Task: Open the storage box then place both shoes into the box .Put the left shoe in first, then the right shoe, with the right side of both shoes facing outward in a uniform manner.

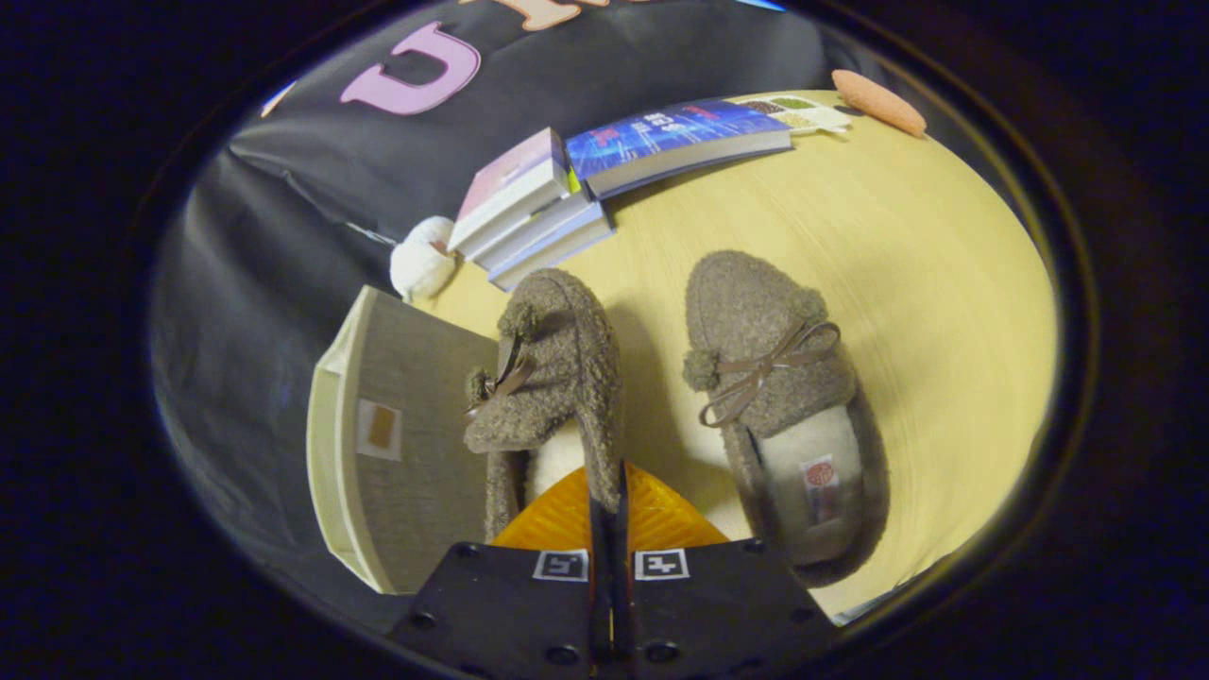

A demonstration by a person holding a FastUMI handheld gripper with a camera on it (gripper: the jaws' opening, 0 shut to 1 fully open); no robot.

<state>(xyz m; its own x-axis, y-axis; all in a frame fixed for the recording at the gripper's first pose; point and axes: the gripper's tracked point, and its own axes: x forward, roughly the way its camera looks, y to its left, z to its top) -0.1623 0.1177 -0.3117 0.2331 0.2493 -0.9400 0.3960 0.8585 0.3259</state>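
Note:
Two fuzzy brown slippers with bows and cream lining lie toes away from me on the yellow table (945,302). The slipper on the left (557,359) is tilted onto its side, and my gripper (609,505) is shut on its side wall near the heel, with both fingers pressing the fabric. The other slipper (774,387) sits flat just to the right of the fingers, apart from them. The grey storage box (425,472) with a cream rim stands left of the held slipper at the table's edge. I cannot tell whether the box is open.
Beyond the slippers lies a stack of books (529,208) with a blue-covered book (675,142) beside it. A white fluffy ball (423,260) sits behind the box. An orange oval object (878,102) lies at the far right corner. Bare tabletop stretches right of the slippers.

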